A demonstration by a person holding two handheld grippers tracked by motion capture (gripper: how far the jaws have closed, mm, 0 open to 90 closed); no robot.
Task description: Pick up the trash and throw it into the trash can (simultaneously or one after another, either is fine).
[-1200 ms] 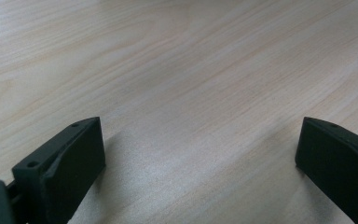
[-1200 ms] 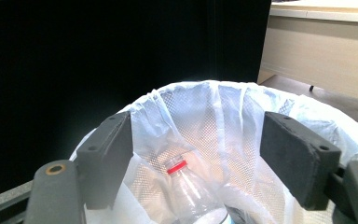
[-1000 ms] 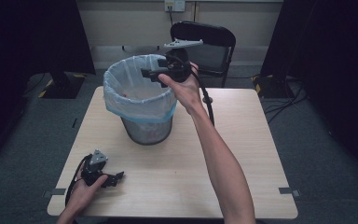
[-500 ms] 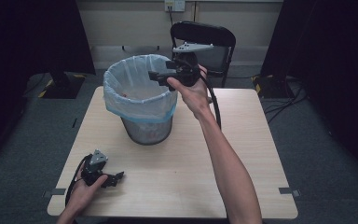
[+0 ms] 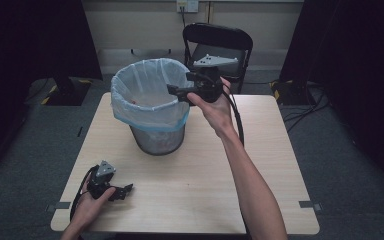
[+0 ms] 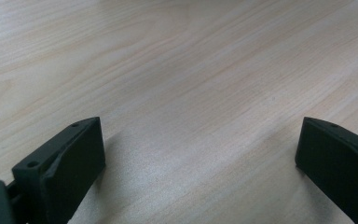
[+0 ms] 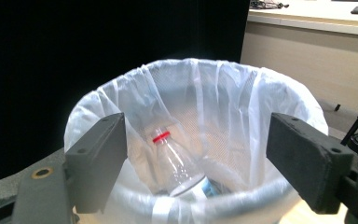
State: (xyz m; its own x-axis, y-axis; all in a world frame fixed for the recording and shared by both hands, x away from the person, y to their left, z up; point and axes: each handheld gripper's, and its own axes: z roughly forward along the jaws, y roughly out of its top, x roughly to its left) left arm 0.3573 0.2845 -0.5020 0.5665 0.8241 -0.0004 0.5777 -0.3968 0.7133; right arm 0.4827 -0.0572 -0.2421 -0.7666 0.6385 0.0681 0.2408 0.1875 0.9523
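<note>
Both grippers are black, blocky-jawed, each topped by a grey three-cornered plate (screw holes visible), trailing black cables; forearms bare

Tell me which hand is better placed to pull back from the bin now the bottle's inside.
Right. The right tool hangs open at the rim of the bin, with the bottle lying inside. The left tool rests open on the table, far from the bin.

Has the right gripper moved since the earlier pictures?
Yes. The right gripper has drawn back toward the right rim of the bin, nearer the chair; its jaws have just been opening, nothing between them.
</note>
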